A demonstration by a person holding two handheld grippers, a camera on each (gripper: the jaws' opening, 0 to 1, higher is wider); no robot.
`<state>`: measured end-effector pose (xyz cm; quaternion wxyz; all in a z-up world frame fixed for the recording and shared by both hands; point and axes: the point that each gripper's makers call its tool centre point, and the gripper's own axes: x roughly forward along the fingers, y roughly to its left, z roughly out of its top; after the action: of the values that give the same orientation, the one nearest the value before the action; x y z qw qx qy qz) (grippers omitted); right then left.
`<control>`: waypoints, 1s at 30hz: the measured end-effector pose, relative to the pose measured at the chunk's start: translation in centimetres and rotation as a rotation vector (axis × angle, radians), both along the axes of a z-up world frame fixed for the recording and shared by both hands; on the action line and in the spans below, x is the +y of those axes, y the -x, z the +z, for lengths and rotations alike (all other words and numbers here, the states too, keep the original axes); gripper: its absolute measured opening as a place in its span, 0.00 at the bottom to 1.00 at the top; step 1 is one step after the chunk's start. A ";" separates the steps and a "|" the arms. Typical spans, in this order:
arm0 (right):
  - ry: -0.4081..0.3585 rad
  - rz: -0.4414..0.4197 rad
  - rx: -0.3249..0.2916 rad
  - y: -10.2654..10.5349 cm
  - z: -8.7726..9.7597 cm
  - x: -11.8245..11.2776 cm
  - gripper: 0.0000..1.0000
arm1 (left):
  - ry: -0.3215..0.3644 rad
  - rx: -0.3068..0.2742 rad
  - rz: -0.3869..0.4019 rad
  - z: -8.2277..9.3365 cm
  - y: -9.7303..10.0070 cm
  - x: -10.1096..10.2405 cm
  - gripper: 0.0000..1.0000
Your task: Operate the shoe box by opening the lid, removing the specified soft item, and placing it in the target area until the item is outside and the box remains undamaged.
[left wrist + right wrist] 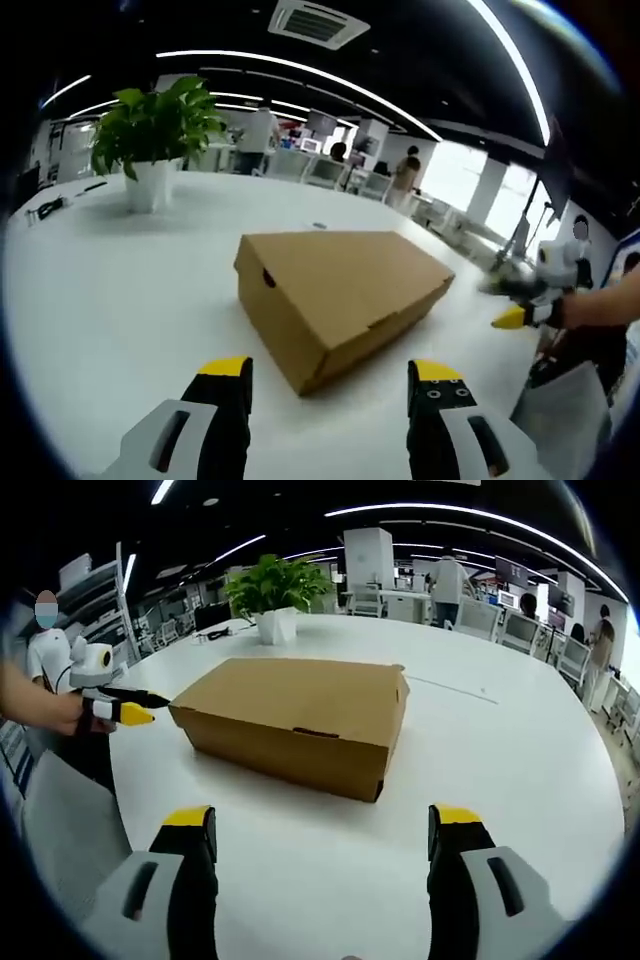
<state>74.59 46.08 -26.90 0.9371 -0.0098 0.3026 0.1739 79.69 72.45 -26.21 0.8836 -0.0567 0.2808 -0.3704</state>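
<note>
A brown cardboard shoe box lies on the white table with its lid closed. In the left gripper view my left gripper is open just short of the box's near corner, with nothing between its yellow-tipped jaws. My right gripper shows at the right past the box's end, held in a hand. In the right gripper view the box lies lengthwise ahead, its front flap facing me. My right gripper is open a little short of it. The left gripper reaches in at the box's left end.
A green plant in a white pot stands on the far side of the table, also seen as the plant. Small cables lie near the plant. Desks, chairs and people fill the office behind. The table's curved edge runs close on my side.
</note>
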 end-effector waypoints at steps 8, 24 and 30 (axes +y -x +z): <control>0.008 0.014 0.003 -0.9 -0.5 0.0 0.82 | -0.003 0.013 -0.005 -0.8 -0.4 -0.1 0.63; 0.031 0.056 -0.014 -3.7 -0.7 0.0 0.81 | -0.007 0.018 -0.018 -1.7 -1.4 -1.2 0.63; 0.036 0.062 -0.009 -4.6 -1.1 -0.1 0.80 | -0.010 0.023 -0.022 -2.1 -1.6 -1.4 0.63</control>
<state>79.15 45.95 -28.02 0.9323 -0.0370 0.3008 0.1976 81.30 71.08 -28.34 0.8765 -0.0534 0.2934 -0.3779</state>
